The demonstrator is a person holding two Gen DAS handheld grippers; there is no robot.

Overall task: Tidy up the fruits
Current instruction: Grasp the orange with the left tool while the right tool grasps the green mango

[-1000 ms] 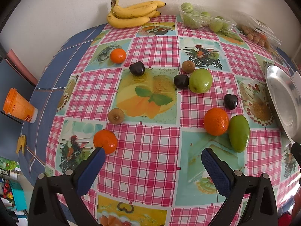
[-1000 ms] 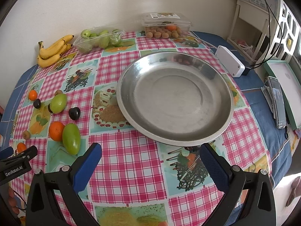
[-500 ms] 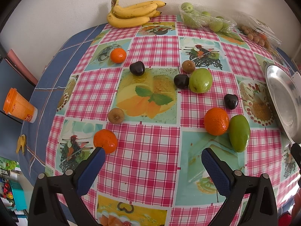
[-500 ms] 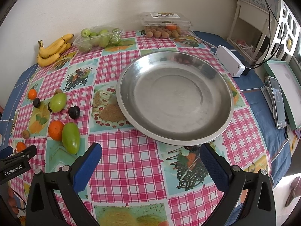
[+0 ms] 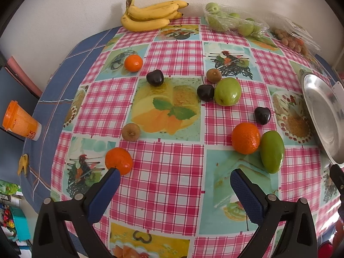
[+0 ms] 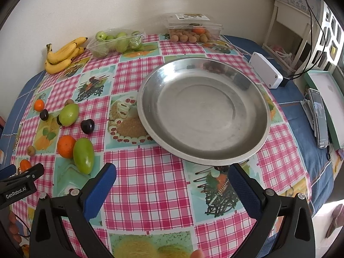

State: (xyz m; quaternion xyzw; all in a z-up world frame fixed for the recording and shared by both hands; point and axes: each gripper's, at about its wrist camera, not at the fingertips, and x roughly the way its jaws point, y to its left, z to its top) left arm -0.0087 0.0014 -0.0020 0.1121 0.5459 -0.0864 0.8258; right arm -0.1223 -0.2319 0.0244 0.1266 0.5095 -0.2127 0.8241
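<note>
On the checked tablecloth [image 5: 163, 157] below me the loose fruit lies scattered, and both my pairs of jaws hang spread wide with nothing between them. My left gripper [image 5: 172, 188] hovers over a bare pink-checked patch; a small orange [image 5: 118, 160] sits just beyond its left fingertip. Ahead and to the right, a larger orange [image 5: 245, 138] touches an oblong green fruit [image 5: 272, 151], with a dark plum [image 5: 262, 115] a little farther on. Near the middle, a round green fruit [image 5: 227, 91] touches another dark plum [image 5: 205, 92], a small brown fruit [image 5: 214, 75] just behind them. A third plum [image 5: 155, 77], a third orange [image 5: 133, 63] and another brown fruit [image 5: 131, 131] lie apart to the left. Bananas [image 5: 150, 15] rest at the far edge by the wall. My right gripper [image 6: 172, 183] hovers near the rim of the steel dish [image 6: 150, 120], which holds no fruit.
</note>
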